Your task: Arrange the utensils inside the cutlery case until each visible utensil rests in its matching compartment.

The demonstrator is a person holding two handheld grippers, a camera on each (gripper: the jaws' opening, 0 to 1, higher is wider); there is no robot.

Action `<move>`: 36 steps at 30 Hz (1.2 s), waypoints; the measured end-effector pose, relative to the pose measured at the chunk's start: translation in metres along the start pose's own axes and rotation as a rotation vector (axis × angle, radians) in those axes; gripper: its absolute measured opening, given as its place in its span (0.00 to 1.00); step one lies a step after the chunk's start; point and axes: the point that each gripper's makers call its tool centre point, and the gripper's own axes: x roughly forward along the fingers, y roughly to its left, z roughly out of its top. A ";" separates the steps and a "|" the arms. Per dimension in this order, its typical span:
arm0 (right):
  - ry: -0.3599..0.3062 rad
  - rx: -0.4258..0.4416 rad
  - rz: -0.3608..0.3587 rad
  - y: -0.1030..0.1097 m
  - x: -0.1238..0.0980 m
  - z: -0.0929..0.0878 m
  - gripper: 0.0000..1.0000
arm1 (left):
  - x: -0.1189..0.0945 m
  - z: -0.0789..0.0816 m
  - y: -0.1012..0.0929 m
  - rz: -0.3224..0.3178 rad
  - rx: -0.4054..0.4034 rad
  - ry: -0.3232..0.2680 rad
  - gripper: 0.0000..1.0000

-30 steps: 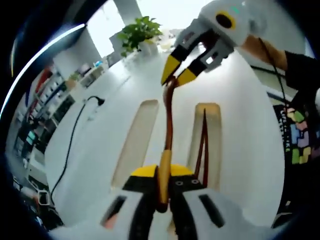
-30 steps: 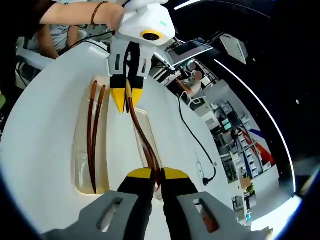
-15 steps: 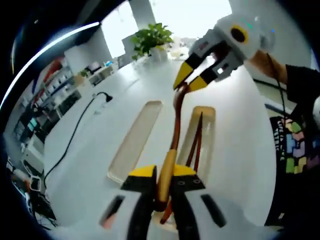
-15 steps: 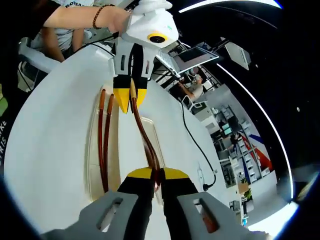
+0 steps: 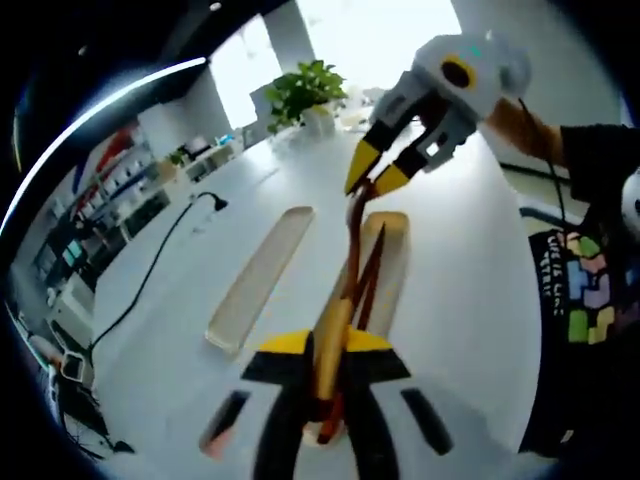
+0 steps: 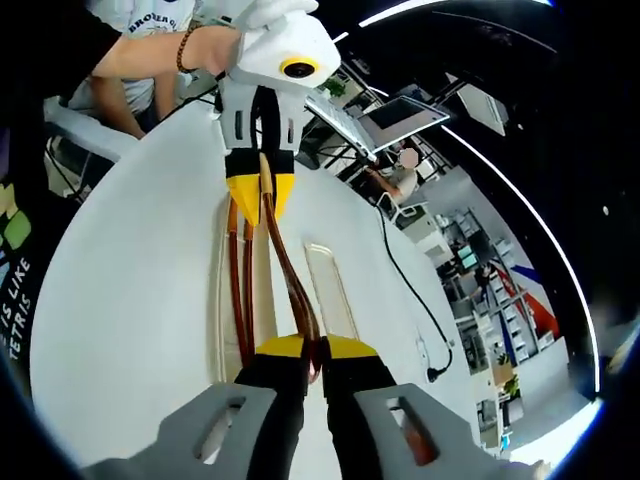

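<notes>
— So what are the two grippers holding?

— One long brown utensil (image 5: 352, 262), likely a spoon, gripped at both ends. The left gripper (image 5: 322, 395) is clamped on its pale handle; the right gripper (image 6: 313, 362) pinches the darker end. It hangs just above the compartment holding brown chopsticks (image 6: 240, 290).

— How would it handle?

— Light and stiff, I'd judge, maybe slick; the ends are sensible holds.

— Anything in the way?

— An empty compartment (image 5: 258, 278) lies beside on the white table (image 5: 470, 300). A black cable (image 5: 150, 285) and potted plant (image 5: 300, 90) sit well apart.
</notes>
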 end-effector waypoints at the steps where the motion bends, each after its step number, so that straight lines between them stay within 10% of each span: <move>1: 0.001 0.005 0.003 0.001 0.000 0.000 0.03 | 0.000 -0.001 0.000 0.003 0.001 0.000 0.09; 36: 0.085 0.123 0.052 0.023 0.015 -0.027 0.03 | -0.014 -0.034 0.013 0.033 -0.125 -0.016 0.08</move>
